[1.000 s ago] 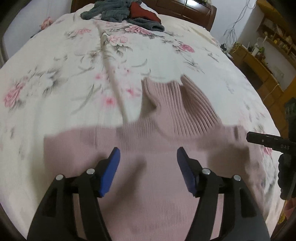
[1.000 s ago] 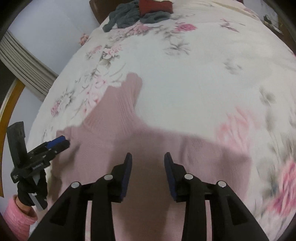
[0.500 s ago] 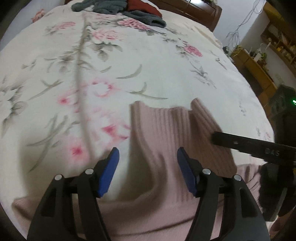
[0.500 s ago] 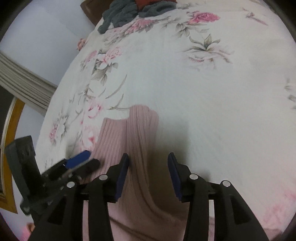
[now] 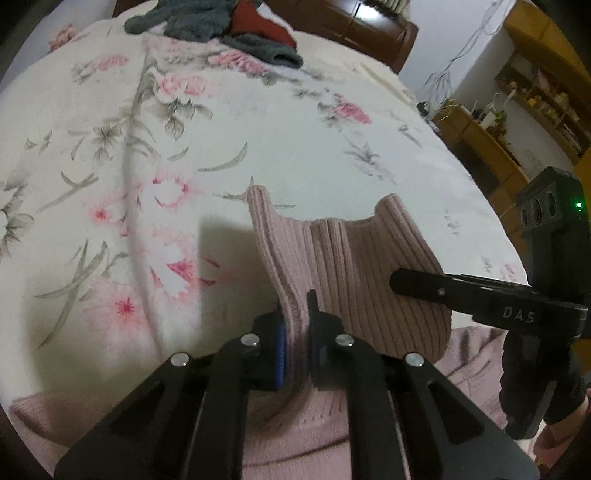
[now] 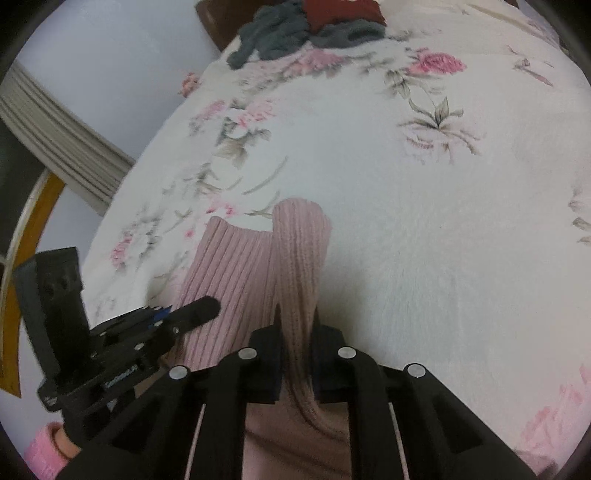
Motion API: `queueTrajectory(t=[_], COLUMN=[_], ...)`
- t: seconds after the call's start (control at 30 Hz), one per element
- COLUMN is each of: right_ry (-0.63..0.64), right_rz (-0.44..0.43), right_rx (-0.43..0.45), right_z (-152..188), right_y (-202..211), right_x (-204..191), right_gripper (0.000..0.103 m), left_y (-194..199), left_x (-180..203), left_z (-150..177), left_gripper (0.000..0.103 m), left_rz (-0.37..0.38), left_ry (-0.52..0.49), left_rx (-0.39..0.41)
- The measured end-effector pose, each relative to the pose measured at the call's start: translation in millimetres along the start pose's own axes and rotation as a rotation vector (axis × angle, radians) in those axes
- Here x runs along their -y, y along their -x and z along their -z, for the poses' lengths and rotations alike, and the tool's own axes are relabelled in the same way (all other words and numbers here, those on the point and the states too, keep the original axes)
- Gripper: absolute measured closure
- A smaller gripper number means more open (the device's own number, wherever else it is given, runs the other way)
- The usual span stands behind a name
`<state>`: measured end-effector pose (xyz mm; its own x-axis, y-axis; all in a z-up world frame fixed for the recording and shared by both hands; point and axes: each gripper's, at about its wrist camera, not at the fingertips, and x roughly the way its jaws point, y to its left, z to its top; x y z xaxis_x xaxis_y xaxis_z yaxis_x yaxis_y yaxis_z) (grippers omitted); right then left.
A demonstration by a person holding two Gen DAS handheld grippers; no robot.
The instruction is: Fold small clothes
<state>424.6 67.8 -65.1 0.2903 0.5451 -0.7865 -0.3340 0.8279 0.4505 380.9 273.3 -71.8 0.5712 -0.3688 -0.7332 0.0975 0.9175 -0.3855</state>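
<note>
My left gripper (image 5: 295, 328) pinching pink sweater (image 5: 354, 266) collar, my right gripper (image 6: 297, 332) clamping its other edge, gray clothes (image 6: 280, 33) at 12 o'clock on floral bedspread (image 6: 424, 240)

Left gripper (image 5: 295, 325): jaws closed tight, clamping a fold of ribbed knit collar between them. Right gripper (image 6: 297, 326): jaws likewise closed on the collar's other side. Both point forward, side by side and near each other. A pink sleeve cuff (image 6: 40, 448) shows behind the left gripper.
</note>
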Motion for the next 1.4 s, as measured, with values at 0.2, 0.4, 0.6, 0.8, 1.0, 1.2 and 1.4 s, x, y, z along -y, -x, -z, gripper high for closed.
queueTrajectory(t=[0.2, 0.4, 0.6, 0.8, 1.0, 1.2, 1.4], right_ry=[0.076, 0.177, 0.233, 0.294, 0.312, 0.048, -0.079], right_rz=[-0.044, -0.067, -0.036, 0.003, -0.045, -0.162, -0.118], right_rx=[0.047, 0.045, 0.02, -0.029, -0.132, -0.085, -0.106], right_z=[26.2, 81.0, 121.6, 146.6, 183.6, 158.6, 119.8], right_y=[40.2, 69.2, 71.4, 72.4, 86.5, 89.4, 39.7], right_x=[-15.8, -33.0, -39.2, -40.1, -24.7, 10.3, 33.2], right_gripper=[0.092, 0.092, 0.091, 0.082, 0.066, 0.057, 0.056], left_y=[44.9, 77.2, 85.6, 94.9, 112.4, 97.3, 46.1], left_x=[8.2, 12.9, 10.2, 0.6, -20.4, -34.8, -42.1], left_z=[21.8, 70.3, 103.5, 130.7, 150.2, 120.1, 96.6], left_gripper=[0.095, 0.094, 0.092, 0.087, 0.084, 0.066, 0.068], left_rz=[0.066, 0.101, 0.089, 0.076, 0.134, 0.175, 0.155], left_ry=[-0.048, -0.083, -0.096, -0.102, -0.037, 0.125, 0.257], left_rx=[0.067, 0.072, 0.046, -0.016, -0.071, -0.05, -0.09])
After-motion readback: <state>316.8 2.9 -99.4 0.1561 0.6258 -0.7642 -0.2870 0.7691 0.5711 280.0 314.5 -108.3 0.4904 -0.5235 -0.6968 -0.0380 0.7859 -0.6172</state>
